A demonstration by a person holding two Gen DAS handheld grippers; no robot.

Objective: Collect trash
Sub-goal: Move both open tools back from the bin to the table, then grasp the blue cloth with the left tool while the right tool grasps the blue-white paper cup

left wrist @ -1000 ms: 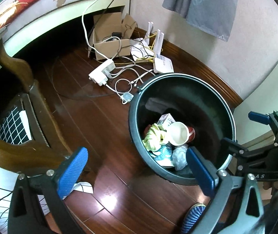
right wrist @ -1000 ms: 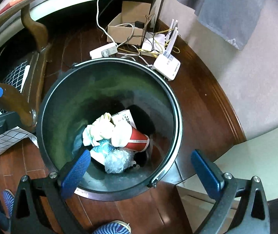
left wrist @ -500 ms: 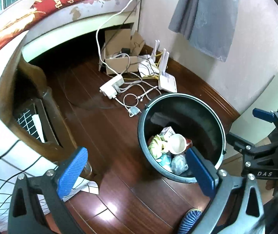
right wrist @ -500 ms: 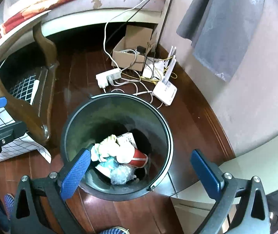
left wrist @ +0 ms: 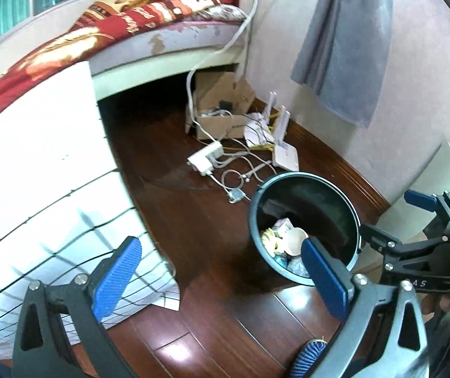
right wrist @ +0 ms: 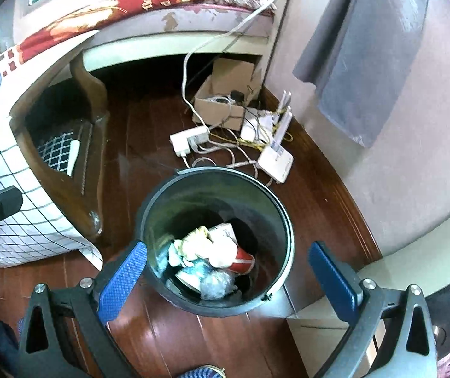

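A round dark trash bin [right wrist: 215, 242] stands upright on the wooden floor [right wrist: 168, 340]. Inside it lie a red-and-white paper cup [right wrist: 236, 256], crumpled yellowish paper [right wrist: 193, 245] and clear plastic [right wrist: 215, 283].

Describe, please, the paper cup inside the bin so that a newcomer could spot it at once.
Find the round dark trash bin on the wooden floor. Among the crumpled trash at its bottom lies the paper cup, tipped on its side. Its red and white wall sets it apart.
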